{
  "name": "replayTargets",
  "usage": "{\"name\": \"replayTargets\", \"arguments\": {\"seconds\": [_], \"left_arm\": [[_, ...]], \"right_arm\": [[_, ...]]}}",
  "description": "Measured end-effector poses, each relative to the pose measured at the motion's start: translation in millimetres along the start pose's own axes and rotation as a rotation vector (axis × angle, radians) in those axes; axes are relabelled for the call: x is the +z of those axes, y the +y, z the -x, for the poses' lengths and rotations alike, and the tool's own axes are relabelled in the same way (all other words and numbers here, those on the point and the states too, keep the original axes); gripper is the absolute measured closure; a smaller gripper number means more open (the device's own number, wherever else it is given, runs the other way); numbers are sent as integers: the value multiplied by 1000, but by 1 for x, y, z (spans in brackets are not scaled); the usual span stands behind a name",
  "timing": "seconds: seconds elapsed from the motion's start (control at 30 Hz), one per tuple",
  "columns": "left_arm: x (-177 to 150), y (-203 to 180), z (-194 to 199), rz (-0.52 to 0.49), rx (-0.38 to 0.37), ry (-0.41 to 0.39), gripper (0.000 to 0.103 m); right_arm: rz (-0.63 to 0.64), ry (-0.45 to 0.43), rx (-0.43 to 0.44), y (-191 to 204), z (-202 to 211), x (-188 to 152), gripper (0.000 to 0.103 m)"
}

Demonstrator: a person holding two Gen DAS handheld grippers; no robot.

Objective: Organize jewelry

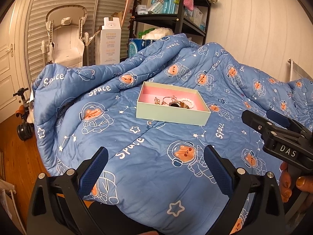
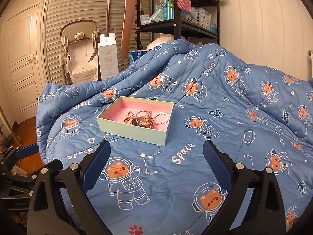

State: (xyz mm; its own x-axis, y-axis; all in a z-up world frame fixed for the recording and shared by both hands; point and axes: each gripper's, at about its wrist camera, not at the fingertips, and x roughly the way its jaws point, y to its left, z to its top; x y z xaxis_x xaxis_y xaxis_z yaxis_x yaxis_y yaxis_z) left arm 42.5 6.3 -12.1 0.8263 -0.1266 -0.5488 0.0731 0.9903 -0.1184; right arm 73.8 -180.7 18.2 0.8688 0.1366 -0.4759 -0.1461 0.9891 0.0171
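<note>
A pale green box with a pink lining (image 1: 172,115) (image 2: 129,131) sits on the blue quilt. Inside lie a watch (image 1: 177,104) (image 2: 141,121), a white bead bracelet (image 1: 188,101) (image 2: 161,116), a thin ring-shaped bangle (image 2: 141,113) and small gold pieces (image 1: 157,100) (image 2: 128,119). My left gripper (image 1: 155,152) is open and empty, held above the quilt in front of the box. My right gripper (image 2: 156,148) is open and empty, just in front of the box; it also shows in the left wrist view (image 1: 260,118).
The blue space-print quilt (image 1: 152,176) (image 2: 195,176) covers the bed and is bunched up behind the box. A black shelf unit (image 1: 176,17) (image 2: 180,25), a white carton (image 1: 110,43) and a baby seat (image 1: 66,39) stand behind. Wooden floor (image 1: 17,156) lies left.
</note>
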Motion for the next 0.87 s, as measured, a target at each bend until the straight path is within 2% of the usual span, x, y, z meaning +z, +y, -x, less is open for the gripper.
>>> {"name": "replayTargets", "arguments": {"seconds": [0.53, 0.87], "left_arm": [[-2, -5, 5, -41, 53, -37, 7], [0, -2, 2, -16, 49, -9, 7]], "right_arm": [[-2, 2, 5, 1, 1, 0, 9], [1, 7, 7, 1, 1, -2, 9]]}}
